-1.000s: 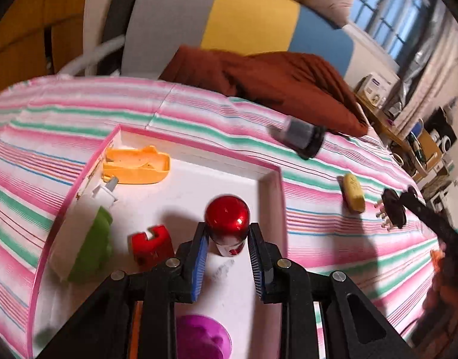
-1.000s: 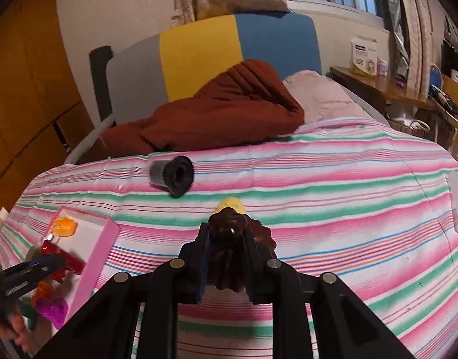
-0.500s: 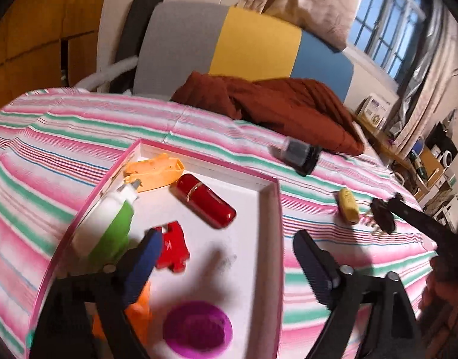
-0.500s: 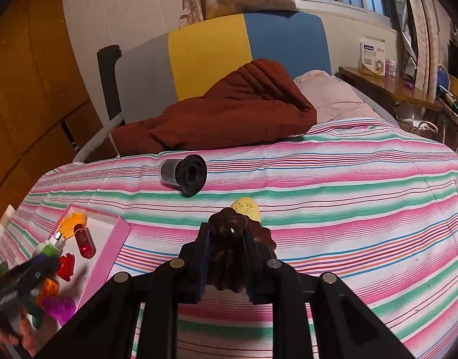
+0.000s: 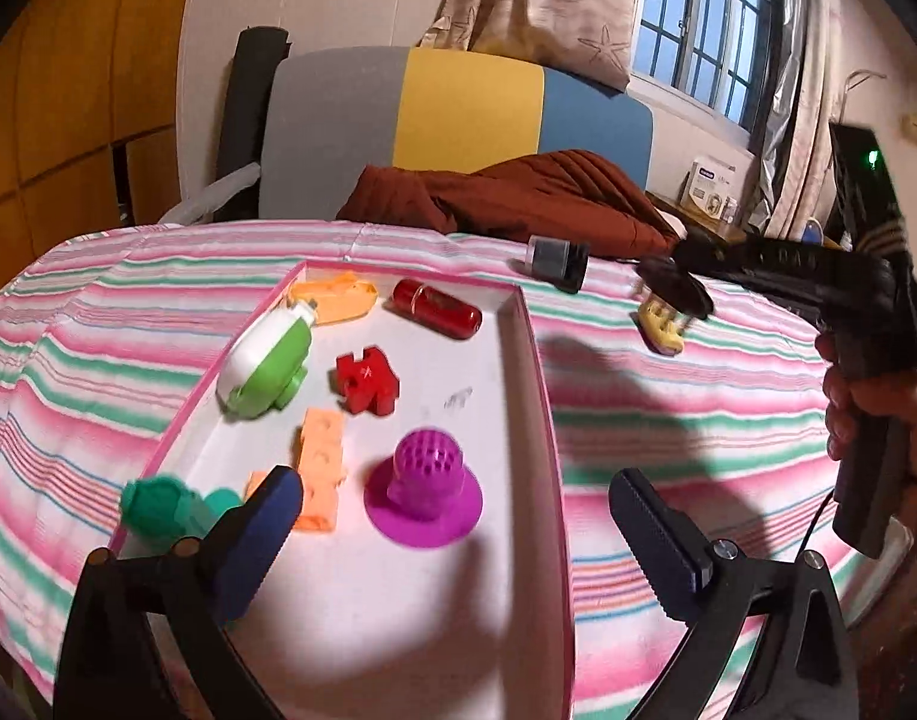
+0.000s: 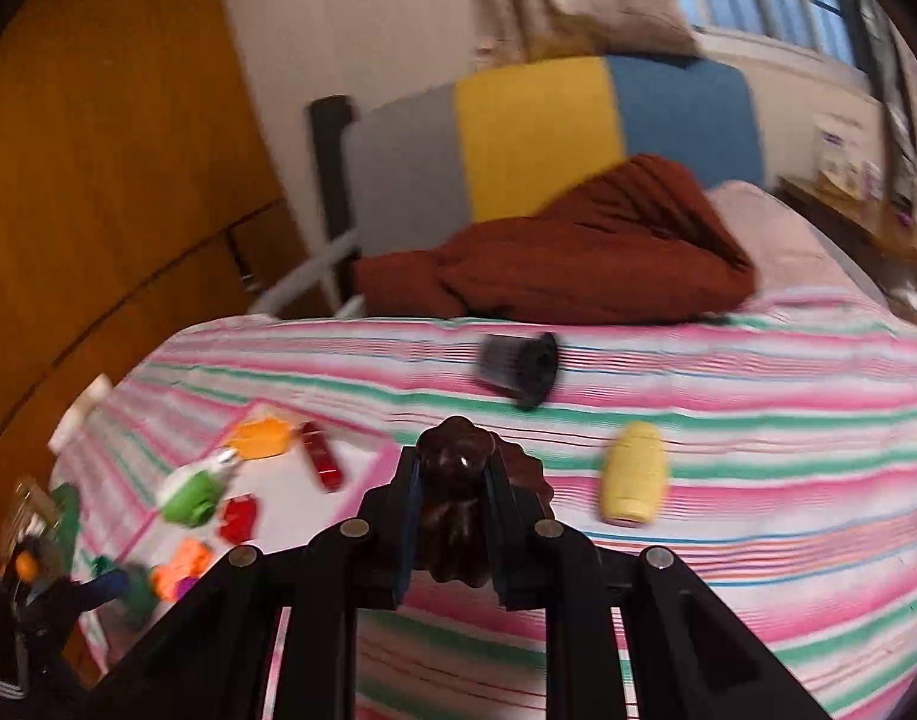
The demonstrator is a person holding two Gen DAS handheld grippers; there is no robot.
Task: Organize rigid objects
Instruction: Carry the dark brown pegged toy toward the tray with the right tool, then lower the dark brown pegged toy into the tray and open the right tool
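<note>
- Striped bedspread (image 5: 668,420): work surface. It carries the tray and the loose items not yet sorted.
- Pink-rimmed tray (image 5: 539,396): collection point. It holds a red capsule (image 5: 437,306), a green-and-white bottle (image 5: 266,369), a red block (image 5: 367,379), an orange brick (image 5: 319,468) and a purple plunger-shaped piece (image 5: 423,495), among other items.
- Left gripper (image 5: 452,534): jaws wide apart, empty, above the near end of the tray.
- Right gripper (image 6: 452,516): clamped on a dark brown knobbed piece (image 6: 455,462), held clear of the bedspread, right of the tray.
- Loose items: a black cylinder (image 6: 518,366) and a yellow piece (image 6: 632,474) lie on the bedspread, outside the tray.
- Step in hand, as judged: transport of the brown piece toward the tray.
- Next move calls for: carry left over the rim, lower onto bare tray floor, release.
</note>
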